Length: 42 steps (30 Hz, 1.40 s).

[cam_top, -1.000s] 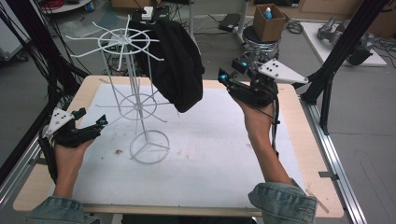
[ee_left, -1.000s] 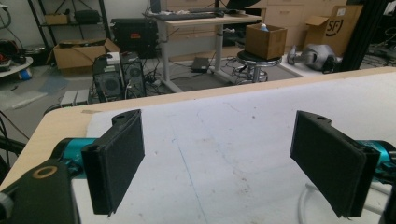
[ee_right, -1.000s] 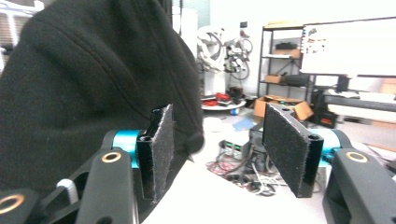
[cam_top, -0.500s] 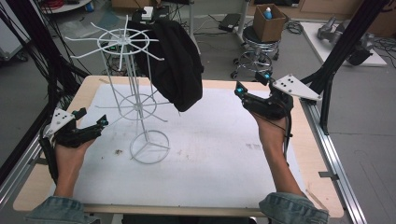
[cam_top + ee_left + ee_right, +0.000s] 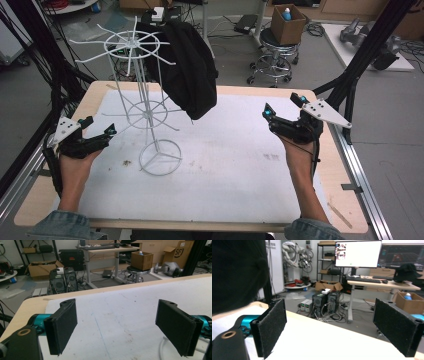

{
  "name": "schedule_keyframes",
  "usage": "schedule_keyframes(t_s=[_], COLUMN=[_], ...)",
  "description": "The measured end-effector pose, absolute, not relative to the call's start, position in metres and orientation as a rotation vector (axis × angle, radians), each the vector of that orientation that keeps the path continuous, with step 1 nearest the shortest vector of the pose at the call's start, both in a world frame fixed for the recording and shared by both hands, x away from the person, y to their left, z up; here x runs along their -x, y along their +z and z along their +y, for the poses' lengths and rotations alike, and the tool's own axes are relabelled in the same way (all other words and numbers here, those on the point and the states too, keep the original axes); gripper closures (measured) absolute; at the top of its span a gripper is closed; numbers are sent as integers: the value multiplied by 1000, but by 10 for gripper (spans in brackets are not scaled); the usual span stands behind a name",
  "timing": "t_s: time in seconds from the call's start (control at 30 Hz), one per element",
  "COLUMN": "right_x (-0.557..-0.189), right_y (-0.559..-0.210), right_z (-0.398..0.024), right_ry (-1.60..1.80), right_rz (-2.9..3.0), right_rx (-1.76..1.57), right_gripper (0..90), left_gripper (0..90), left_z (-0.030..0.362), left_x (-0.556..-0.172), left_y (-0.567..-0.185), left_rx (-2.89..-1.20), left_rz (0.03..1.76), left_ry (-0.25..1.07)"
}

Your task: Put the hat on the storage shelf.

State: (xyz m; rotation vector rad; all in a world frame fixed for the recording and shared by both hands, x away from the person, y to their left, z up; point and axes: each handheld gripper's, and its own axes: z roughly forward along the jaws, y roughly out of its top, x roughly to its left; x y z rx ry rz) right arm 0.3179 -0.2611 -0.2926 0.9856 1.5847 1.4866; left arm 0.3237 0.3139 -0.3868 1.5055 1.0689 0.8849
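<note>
Right tongs stand wide apart, their jaws having just been opening, with nothing between the pads (bare surface ahead); they have drawn back from the black cap toward 4 o'clock and sunk. Left tongs gape empty at 9 o'clock, unmoved. That cap hangs on the white wire rack at 12 o'clock.

Grey floor, cables strewn. Bench: pale wood rim, white mat on top. Black frame struts at both sides. Swivel stool behind bench, open box with bottle on it. Desk with keyboard, lit monitor above. PC towers on floor. Metal shelf, cardboard boxes beside.
</note>
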Motion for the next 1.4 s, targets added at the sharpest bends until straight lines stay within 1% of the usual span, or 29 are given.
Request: schedule_keyframes(t_s=[0.23,0.43,0.53,0.6,0.87,1.0,1.4], right_x=[-308,-301,-298,-299,-297,-297,-299], right_y=[-315,-323,-333,-338,-358,-370,-375], right_z=[-276,-288,-293,-296,-300,-303,-304], right_ry=[1469,1448,1425,1398,1361,1355,1354], right_rz=[1554,1519,1527,1559,1586,1599,1616], right_rx=[-1020,-1063,-1072,-1125,-1124,-1175,-1193], right_gripper=[102,102,102,102,102,102,102], left_gripper=[177,177,177,177,177,177,177], left_z=[313,313,313,313,314,313,308], left_x=[-322,-322,-322,-322,-322,-322,-323], left_y=[-388,-389,-389,-390,-389,-390,-392], left_rx=[-1516,-1518,-1521,-1523,-1517,-1524,-1543], left_rz=[1067,1070,1071,1073,1071,1068,1068], left_ry=[887,886,885,885,889,889,902])
